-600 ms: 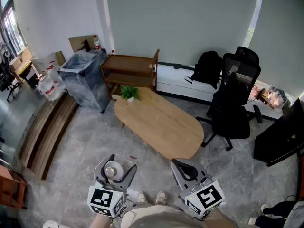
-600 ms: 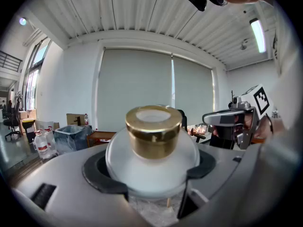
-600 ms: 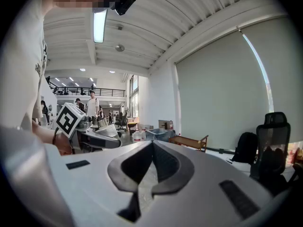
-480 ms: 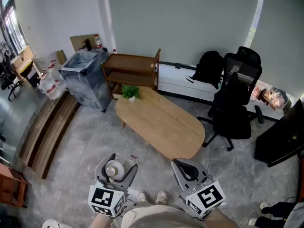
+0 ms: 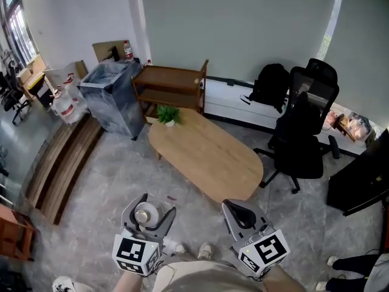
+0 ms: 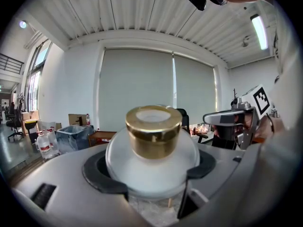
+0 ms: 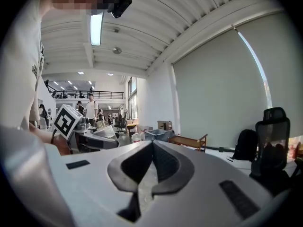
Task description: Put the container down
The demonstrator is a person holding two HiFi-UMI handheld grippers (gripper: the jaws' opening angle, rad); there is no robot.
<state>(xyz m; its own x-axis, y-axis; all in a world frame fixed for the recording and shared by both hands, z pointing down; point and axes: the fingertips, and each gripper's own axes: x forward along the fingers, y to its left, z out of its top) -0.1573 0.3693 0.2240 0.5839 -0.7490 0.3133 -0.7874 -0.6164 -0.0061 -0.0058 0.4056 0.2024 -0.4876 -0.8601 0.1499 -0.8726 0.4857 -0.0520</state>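
A clear round container [image 6: 152, 161] with a gold lid [image 6: 153, 131] sits between the jaws of my left gripper [image 6: 151, 174], which is shut on its body. In the head view the same container [image 5: 146, 215] shows inside the left gripper [image 5: 149, 215], held low over the grey floor in front of the person. My right gripper [image 5: 238, 213] hangs beside it to the right, shut with nothing in it; in the right gripper view its jaws [image 7: 151, 167] meet at the tips. An oval wooden table [image 5: 203, 155] with a small potted plant [image 5: 167, 114] stands ahead.
A wooden shelf [image 5: 170, 88] and a dark bin [image 5: 114, 97] stand at the back left. A black office chair [image 5: 301, 129] and a backpack [image 5: 267, 85] are at the right. Wooden slats [image 5: 58, 163] lie on the floor at the left. Water jugs [image 5: 64, 106] stand near the wall.
The view has shifted slightly; both grippers keep their places and the container stays gripped in the left one.
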